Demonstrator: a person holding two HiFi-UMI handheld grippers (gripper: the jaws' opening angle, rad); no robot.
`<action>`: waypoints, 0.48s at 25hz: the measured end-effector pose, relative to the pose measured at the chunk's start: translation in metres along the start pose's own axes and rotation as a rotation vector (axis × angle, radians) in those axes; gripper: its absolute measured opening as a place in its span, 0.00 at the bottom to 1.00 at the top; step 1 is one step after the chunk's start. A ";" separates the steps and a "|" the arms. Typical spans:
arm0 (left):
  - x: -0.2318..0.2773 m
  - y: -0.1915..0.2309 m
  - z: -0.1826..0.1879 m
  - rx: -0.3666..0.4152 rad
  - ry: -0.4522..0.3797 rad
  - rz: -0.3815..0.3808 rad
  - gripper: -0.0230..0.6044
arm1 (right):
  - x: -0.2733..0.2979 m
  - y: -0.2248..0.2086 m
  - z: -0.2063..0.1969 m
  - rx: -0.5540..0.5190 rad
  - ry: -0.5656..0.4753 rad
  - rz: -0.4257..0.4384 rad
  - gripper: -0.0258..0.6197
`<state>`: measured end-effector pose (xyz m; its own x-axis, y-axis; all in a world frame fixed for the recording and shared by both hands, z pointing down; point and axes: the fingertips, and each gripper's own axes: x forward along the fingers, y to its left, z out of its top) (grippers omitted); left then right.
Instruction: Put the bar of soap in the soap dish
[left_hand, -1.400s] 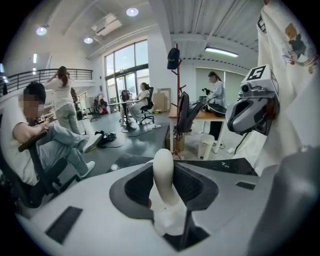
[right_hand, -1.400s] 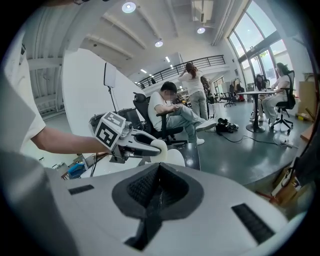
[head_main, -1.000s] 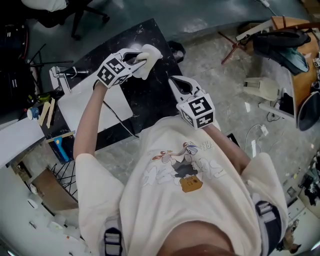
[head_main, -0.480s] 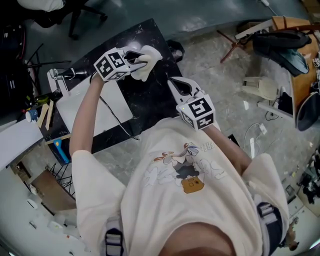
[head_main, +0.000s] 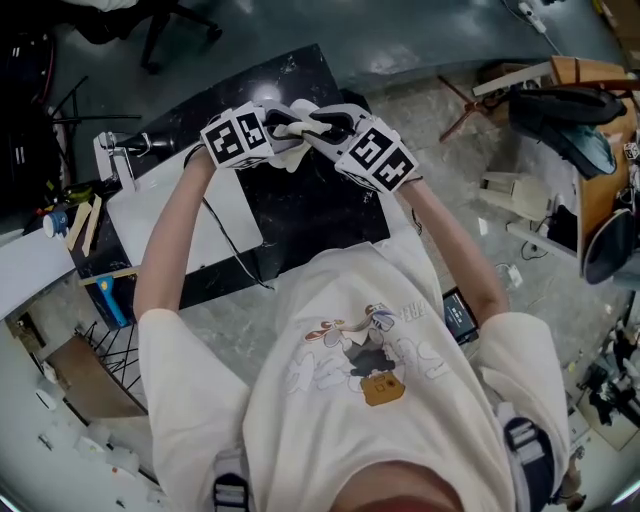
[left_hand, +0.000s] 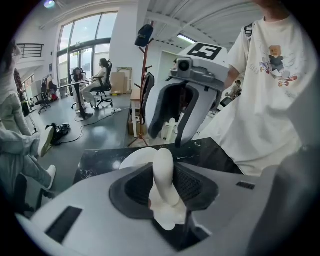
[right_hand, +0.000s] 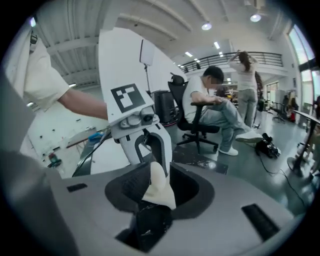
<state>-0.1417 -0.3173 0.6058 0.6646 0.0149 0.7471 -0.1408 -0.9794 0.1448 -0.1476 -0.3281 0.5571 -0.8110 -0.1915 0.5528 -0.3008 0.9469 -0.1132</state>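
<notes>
Glossy, veined black stone-look tabletop (head_main: 300, 205)

white item (head_main: 290, 152): outline mostly covered in head view | soap or dish: cannot tell

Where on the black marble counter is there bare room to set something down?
The black marble counter's near half, between the white sink basin and its right edge, is bare. Crowded: the far edge, where the left gripper holds a cream-white curved piece.
</notes>
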 end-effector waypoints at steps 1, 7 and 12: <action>0.000 0.000 0.000 0.006 0.003 -0.002 0.24 | 0.006 -0.001 -0.002 -0.028 0.028 0.041 0.23; 0.000 0.002 0.000 0.023 0.018 -0.017 0.24 | 0.016 0.001 -0.005 -0.125 0.146 0.251 0.23; 0.002 -0.003 -0.002 0.056 0.040 -0.018 0.24 | 0.028 0.014 -0.010 -0.213 0.263 0.338 0.22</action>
<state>-0.1408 -0.3144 0.6082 0.6363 0.0396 0.7704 -0.0870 -0.9886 0.1227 -0.1690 -0.3179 0.5796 -0.6830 0.1819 0.7074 0.0895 0.9820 -0.1661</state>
